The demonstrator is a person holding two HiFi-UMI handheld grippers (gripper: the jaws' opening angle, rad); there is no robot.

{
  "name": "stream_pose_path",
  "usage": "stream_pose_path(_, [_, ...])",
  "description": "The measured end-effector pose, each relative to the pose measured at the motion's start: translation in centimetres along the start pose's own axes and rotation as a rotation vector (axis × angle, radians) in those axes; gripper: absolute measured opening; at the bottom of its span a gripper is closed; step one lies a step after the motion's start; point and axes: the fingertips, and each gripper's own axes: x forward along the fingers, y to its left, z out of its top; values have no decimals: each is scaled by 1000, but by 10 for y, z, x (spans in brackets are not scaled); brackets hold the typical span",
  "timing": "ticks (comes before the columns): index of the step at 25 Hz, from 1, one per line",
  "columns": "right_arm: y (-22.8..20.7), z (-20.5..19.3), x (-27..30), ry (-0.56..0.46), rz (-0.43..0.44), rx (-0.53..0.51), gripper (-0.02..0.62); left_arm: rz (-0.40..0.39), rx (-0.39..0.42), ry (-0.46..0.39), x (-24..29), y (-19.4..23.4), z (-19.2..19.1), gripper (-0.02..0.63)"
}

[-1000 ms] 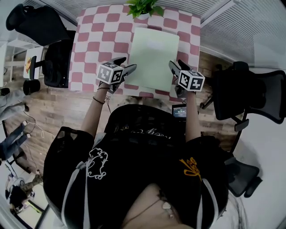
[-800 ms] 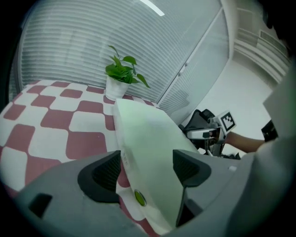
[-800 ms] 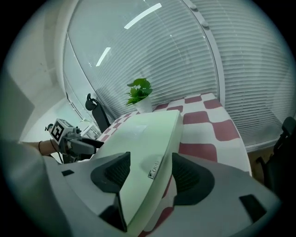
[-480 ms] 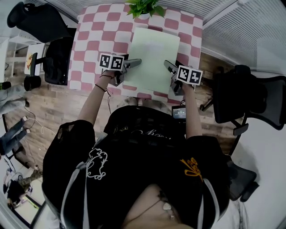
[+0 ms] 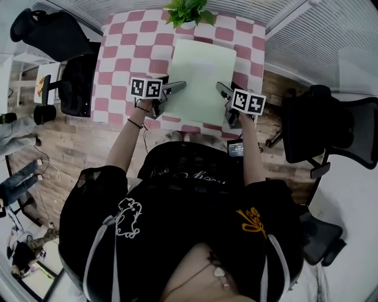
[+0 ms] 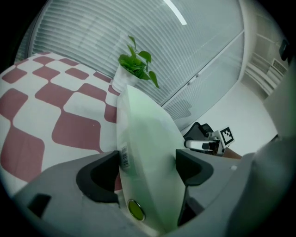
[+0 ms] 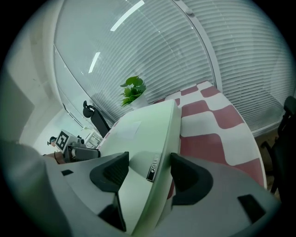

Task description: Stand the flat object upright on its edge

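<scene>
My left tongs (image 6: 147,163) and right tongs (image 7: 149,165) have just spread wide. Each straddles a near corner of the pale green flat plastic case (image 5: 202,79) without pinching it. Only the head view shows it lying flat on the pink-and-white checked worktop (image 5: 127,53).

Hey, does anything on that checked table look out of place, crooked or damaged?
Nothing stands out. The pale green folder lies flat and looks undamaged on the checked cloth, the plant upright behind it. The left gripper and right gripper have just been opening their jaws, with a folder edge between each pair.
</scene>
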Motion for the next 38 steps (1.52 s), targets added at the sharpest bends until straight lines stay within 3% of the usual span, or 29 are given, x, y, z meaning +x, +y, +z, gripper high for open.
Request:
stream_pose_path(8, [29,33,-38,-158,-4,-100,267,41,260,-95,-30,-38,37,390])
stream_pose_path(13, [47,61,-65,-235,-66,-229,267,80,427,-128,-44,-63,59,386])
stream_pose_path(18, [67,85,-87,-303,-153,-389,262,185,619,-154,-58,-79,78,376])
stream_pose_path(23, [80,101,-104,-405,-211,-467,245,316,787,-184,-66,-87,95,360])
stream_pose_path(30, [93,108,-104,-485,-219,-489,235,387,794,-229,-73,-79,103,348])
stream_pose_path(38, [84,104,-80,-436,-245,-484,233,451,759,-192,-57,-50,99,345])
